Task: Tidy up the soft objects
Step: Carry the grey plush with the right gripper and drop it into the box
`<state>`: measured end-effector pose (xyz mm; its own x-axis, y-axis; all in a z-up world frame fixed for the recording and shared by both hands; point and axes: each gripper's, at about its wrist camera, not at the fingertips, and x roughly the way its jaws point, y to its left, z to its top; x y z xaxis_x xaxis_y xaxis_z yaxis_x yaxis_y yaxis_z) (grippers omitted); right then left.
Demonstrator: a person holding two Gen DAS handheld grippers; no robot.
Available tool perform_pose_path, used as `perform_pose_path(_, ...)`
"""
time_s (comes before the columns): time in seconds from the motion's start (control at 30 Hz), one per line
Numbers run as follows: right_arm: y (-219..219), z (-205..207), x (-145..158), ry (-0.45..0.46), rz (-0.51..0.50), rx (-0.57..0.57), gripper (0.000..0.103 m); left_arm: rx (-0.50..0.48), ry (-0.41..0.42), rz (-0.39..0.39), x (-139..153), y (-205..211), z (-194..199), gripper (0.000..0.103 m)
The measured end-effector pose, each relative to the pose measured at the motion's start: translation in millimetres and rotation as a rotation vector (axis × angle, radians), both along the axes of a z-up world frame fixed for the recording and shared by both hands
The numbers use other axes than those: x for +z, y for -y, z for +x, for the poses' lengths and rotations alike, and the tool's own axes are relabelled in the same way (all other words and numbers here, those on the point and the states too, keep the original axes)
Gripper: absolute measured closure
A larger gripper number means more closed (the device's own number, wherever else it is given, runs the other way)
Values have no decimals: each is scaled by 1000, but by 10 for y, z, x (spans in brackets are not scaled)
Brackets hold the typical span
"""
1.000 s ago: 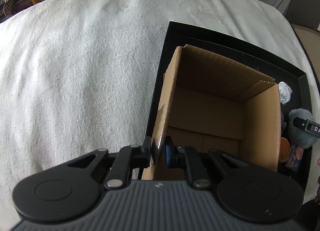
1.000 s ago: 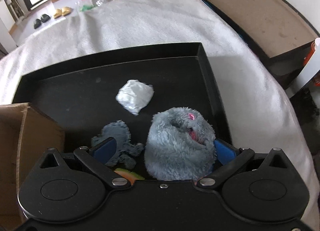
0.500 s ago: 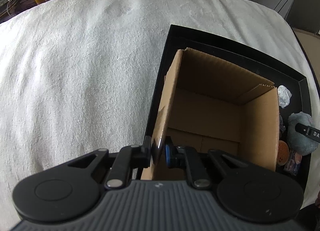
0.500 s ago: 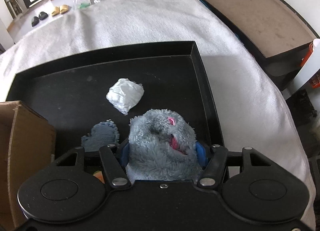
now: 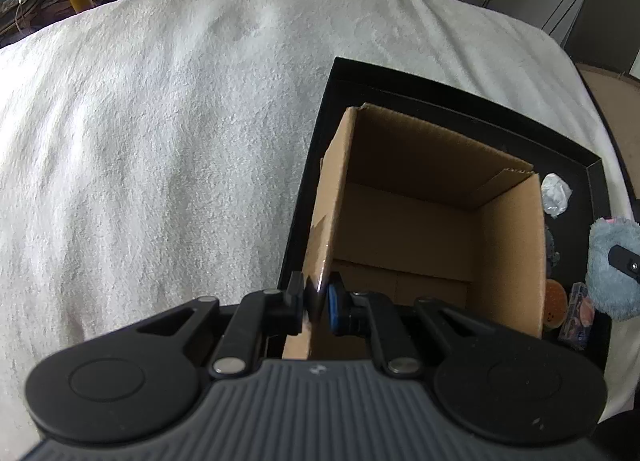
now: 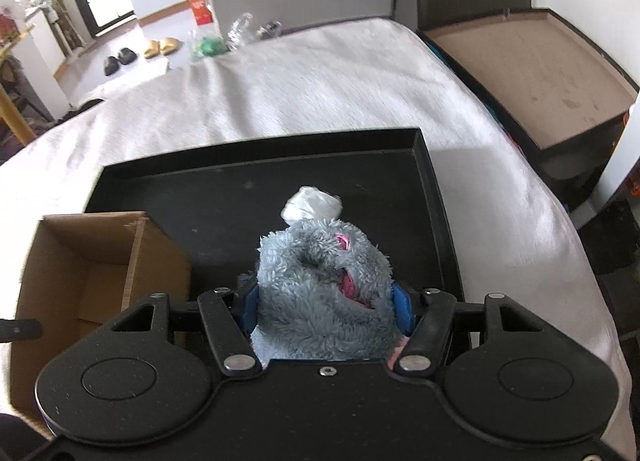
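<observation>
Right wrist view: right gripper (image 6: 325, 311) has its blue pads pressed into both flanks of the grey plush toy (image 6: 324, 293), jaws part-way closed around it, toy at frame centre above the black tray (image 6: 434, 197). The open cardboard box (image 6: 100, 261) sits at lower left of this frame, so the carry presumably runs leftward from the jaws. Left wrist view: left gripper (image 5: 316, 301) is pinched nearly fully closed on the box's near wall at lower centre, apparently steadying it; crumpled white wad (image 5: 555, 194) lies at right on the tray.

The grey plush toy (image 6: 324, 293) hides part of the white wad (image 6: 310, 203). The frame's right edge cuts the toy in the left wrist view.
</observation>
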<state>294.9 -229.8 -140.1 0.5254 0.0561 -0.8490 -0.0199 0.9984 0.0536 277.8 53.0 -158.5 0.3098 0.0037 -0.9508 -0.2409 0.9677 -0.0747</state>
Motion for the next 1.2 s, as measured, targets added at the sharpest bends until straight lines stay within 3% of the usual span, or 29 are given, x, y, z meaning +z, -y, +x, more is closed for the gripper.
perform_pose_path(0.5, -493, -204, 483, 85, 67, 160, 43, 15, 31, -54, 96, -36, -77, 92)
perform_pose_path(0.93, -965, -320, 599, 92, 95, 270, 43, 21, 48, -110, 61, -103, -91, 94)
perform_pose_path(1.2, -1265, -283, 517, 64, 96, 321, 42, 12, 53, -146, 35, -133, -85, 93)
